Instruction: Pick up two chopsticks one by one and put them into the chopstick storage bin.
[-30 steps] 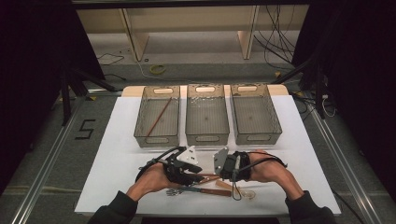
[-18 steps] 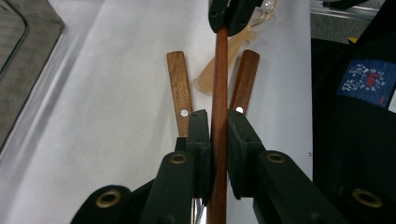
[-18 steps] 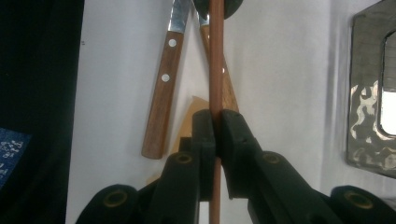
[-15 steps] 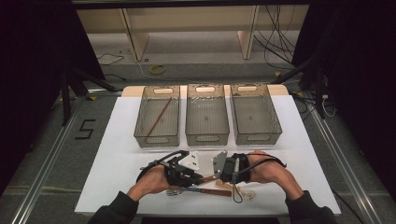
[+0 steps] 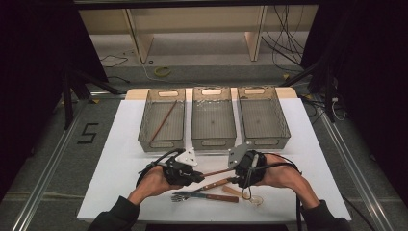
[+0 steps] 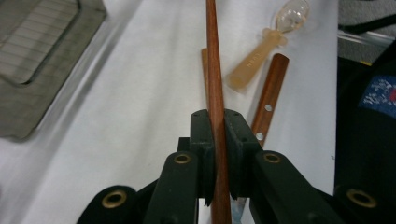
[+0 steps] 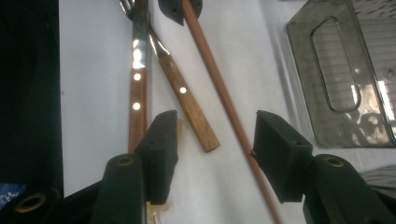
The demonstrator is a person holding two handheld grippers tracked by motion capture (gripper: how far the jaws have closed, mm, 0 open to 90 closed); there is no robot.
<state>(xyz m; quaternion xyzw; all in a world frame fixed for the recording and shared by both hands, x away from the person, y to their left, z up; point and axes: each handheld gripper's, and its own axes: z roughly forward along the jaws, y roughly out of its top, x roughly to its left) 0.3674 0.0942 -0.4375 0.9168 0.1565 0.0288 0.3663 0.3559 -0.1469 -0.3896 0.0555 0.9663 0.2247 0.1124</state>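
The left gripper (image 6: 218, 140) has its jaws clamped on a chopstick (image 6: 214, 70), which runs straight out ahead between them over the table (image 6: 140, 116). The right gripper (image 7: 212, 140) has just been opening; its jaws stand apart, with the chopstick (image 7: 219, 88) passing between them close to one jaw, unpressed. Beside the other jaw lie two wooden-handled utensils (image 7: 187, 105). A plastic spoon (image 6: 261, 58) lies just beyond the left jaws.

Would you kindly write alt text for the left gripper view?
The left tongs are clamped on a reddish wooden chopstick that runs away over the white table. Beyond lie a clear plastic spoon and a riveted wooden handle.
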